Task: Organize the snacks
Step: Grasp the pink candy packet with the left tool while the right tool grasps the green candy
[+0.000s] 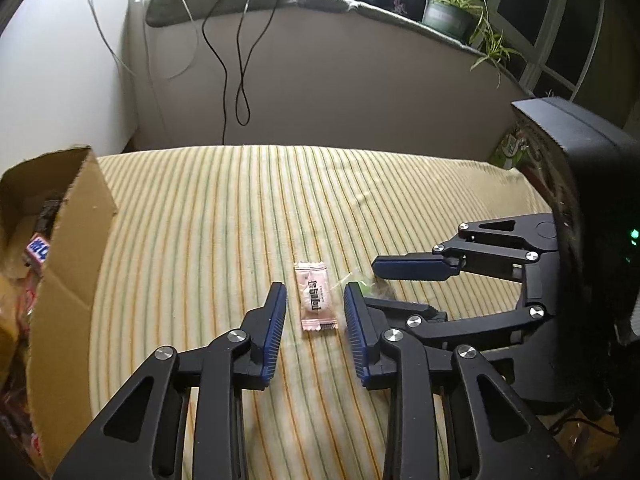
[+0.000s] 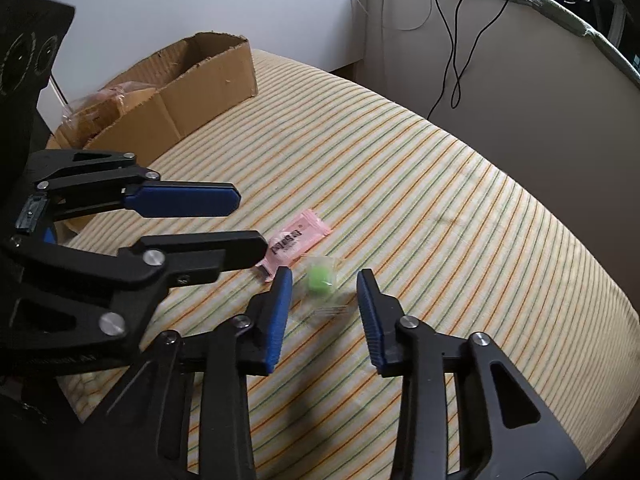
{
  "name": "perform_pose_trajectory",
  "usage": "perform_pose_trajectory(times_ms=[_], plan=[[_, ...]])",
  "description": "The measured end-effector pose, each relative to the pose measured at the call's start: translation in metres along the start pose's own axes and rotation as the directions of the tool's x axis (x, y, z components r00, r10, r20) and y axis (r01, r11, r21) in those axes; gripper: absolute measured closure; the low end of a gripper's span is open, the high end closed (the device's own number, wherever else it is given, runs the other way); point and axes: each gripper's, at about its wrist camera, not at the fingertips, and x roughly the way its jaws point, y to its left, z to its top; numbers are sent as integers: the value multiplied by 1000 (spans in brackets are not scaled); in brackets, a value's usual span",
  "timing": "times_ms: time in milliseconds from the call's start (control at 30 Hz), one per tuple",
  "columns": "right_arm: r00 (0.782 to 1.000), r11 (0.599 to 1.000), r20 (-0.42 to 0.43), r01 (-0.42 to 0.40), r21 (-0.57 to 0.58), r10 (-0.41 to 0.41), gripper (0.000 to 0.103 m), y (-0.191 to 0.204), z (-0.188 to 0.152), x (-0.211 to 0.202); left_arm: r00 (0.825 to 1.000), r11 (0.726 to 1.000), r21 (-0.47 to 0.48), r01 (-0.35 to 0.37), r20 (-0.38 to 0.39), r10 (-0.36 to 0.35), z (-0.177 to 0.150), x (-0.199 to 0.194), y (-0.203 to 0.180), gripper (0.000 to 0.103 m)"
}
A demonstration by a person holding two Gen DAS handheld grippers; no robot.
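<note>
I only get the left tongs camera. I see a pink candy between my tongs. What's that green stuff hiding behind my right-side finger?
Observer: A green candy in a clear wrapper, lying on the striped cloth.
Operator: Is the other tongs grabbing it?
Observer: Not yet. The right tongs straddle it, pads apart from it.
Operator: Do the candies touch?
Observer: No, the pink candy lies just beside it, a small gap between.

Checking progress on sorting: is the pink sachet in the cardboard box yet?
Out. The pink printed sachet lies flat on the striped cloth, apart from the brown cardboard box, between the left tool's fingers.
</note>
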Motion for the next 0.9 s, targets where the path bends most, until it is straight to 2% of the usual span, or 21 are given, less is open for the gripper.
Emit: perform_pose_trajectory(times_ms=[100, 467, 767, 800, 833, 900], plan=[[1000, 1000, -10, 10, -15, -11, 76, -1, -1, 3, 1000, 1000, 12, -10, -12, 10, 0, 7, -1, 76], [999, 998, -12, 32, -50, -33, 76, -13, -12, -3, 998, 997, 60, -50, -38, 52, 3, 23, -11, 78], [999, 999, -14, 44, -23, -44, 76, -25, -18, -7, 991, 986, 118, -120, -42, 125, -3, 32, -19, 78], [999, 999, -14, 45, -22, -46, 76, -25, -17, -7, 991, 986, 116, -123, -38, 128, -4, 31, -20, 79], [999, 999, -13, 46, -20, -47, 76, -25, -17, -7, 991, 985, 114, -128, -33, 133, -4, 31, -20, 84], [999, 999, -12, 49, -16, -49, 76, -24, -17, -7, 990, 985, 105, -136, -24, 139, -6, 30, -20, 85]])
